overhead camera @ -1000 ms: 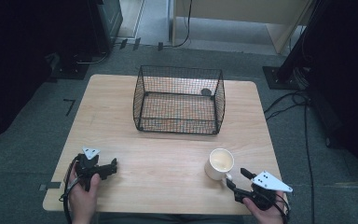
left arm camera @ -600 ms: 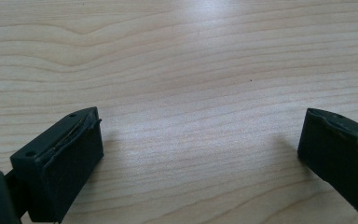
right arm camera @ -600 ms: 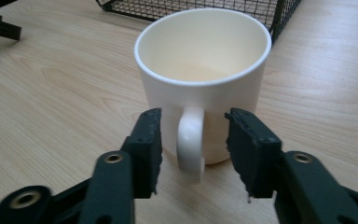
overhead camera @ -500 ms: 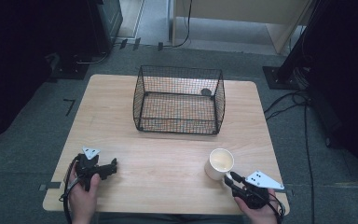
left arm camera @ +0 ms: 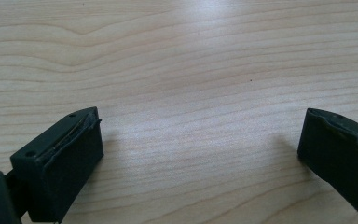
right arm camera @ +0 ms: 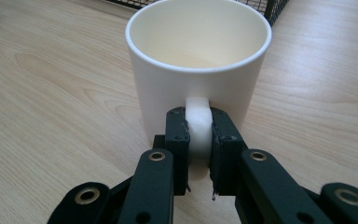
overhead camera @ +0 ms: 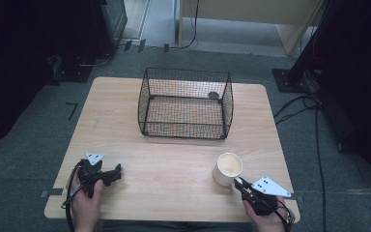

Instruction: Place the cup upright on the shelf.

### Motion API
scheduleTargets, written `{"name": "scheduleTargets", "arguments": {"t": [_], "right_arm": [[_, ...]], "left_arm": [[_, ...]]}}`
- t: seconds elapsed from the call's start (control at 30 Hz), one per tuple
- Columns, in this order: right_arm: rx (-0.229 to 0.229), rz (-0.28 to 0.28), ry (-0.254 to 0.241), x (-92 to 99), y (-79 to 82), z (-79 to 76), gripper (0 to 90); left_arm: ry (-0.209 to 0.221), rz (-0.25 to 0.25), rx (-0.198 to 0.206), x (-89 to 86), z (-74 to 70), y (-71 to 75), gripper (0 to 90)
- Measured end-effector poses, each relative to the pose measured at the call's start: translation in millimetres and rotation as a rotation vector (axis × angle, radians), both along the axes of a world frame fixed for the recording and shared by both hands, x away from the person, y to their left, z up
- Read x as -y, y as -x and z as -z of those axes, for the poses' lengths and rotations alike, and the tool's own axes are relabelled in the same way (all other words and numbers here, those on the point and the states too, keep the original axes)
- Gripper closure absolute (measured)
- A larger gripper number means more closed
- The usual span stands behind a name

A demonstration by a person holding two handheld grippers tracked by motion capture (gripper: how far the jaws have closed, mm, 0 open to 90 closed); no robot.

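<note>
At the near right of the wooden table (overhead camera: 174, 169), I am holding my right gripper (right arm camera: 199, 135) on the handle (right arm camera: 198, 122) of a cream mug (overhead camera: 228, 168), its two black jaws having just been closing until the pads are pressing the handle from both sides. The mug is standing upright on the tabletop, its open mouth facing up and its handle turned toward me, and in the right gripper view nothing is showing inside it but pale wall and floor. From the high view, my right hand (overhead camera: 265, 217) is coming in at the bottom edge, with the grey three-cornered plate (overhead camera: 269, 186) lying on top of the gripper just behind the mug.

Beyond the mug, toward the far side of the table, a black wire basket (overhead camera: 186, 103) is sitting near the middle, well apart from the mug; a small dark round object (overhead camera: 214, 95) is lying in its far right corner, too small to make out.

At the near left, my left hand (overhead camera: 84, 205) is resting my left gripper (overhead camera: 117, 170) low over the wood, well apart from the mug and the basket. In the left gripper view its jaws are standing wide apart, with bare wood grain between them and nothing in their grasp. A black cable (overhead camera: 69, 193) is looping off the table edge beside that hand.
</note>
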State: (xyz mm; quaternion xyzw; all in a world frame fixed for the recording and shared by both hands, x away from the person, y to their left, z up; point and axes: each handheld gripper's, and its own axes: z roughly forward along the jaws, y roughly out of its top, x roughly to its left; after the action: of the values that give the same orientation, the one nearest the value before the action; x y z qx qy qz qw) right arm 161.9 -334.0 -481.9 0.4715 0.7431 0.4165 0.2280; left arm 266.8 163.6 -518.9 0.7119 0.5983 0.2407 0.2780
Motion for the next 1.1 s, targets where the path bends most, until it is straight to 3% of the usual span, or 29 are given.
{"name": "scheduleTargets", "arguments": {"t": [0.43,1.1], "right_arm": [[0.032,-0.025,0.018,-5.4,-2.2,-15.2,80.6],[0.13,-0.064,-0.011,-27.8,-24.7,-63.9,80.6]], "left_arm": [[0.001,-0.001,0.001,0.1,0.1,-0.1,0.0],[0.001,-0.001,0.001,0.0,0.1,-0.1,0.0]]}}
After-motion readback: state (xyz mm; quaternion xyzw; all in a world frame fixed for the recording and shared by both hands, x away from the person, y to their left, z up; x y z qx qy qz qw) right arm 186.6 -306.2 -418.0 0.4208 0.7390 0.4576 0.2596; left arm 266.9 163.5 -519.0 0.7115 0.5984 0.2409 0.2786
